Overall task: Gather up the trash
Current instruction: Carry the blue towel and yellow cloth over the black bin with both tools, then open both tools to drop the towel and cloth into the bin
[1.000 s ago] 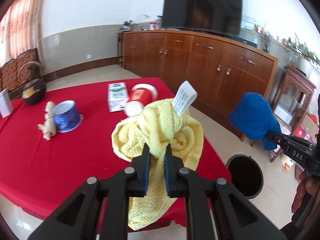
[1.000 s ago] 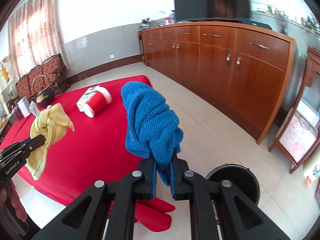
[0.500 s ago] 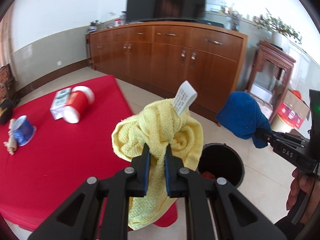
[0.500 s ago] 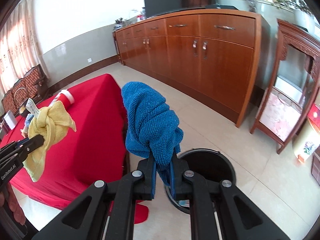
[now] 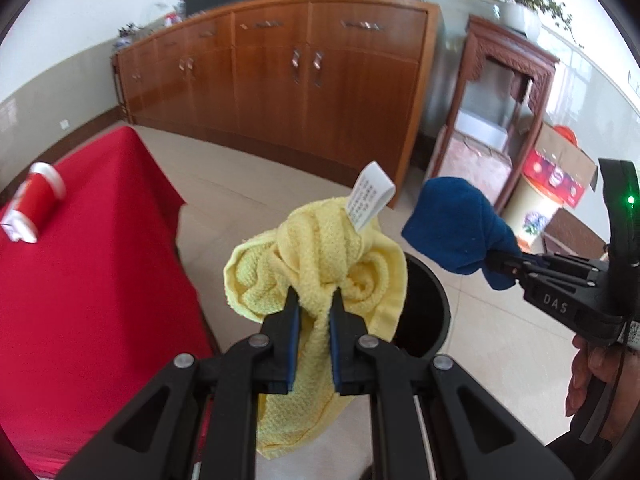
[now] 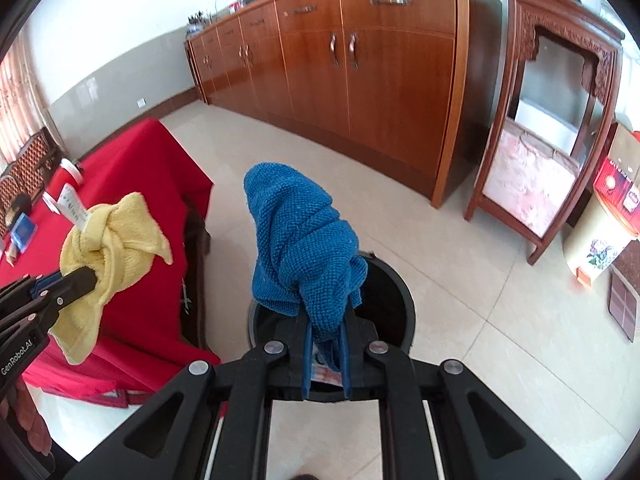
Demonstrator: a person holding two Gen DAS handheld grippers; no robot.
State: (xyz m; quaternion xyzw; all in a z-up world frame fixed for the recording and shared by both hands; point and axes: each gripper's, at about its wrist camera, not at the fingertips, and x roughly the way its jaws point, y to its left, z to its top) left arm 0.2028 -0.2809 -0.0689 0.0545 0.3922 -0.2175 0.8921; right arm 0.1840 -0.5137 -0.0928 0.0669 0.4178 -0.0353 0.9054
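Jaws clamp yellow cloth (image 5: 316,264), blue cloth (image 6: 304,248), bin (image 6: 394,304) contents only in right view.

The yellow towel (image 5: 320,264) is nubbly waffle-weave cloth with a white printed tag (image 5: 370,196) at 1 o'clock. The blue towel (image 6: 300,248) is coarse looped cloth. The cabinet (image 6: 360,64) is glossy wood, the floor (image 6: 500,320) smooth pale tile, the fingers (image 5: 286,320) matt black plastic.
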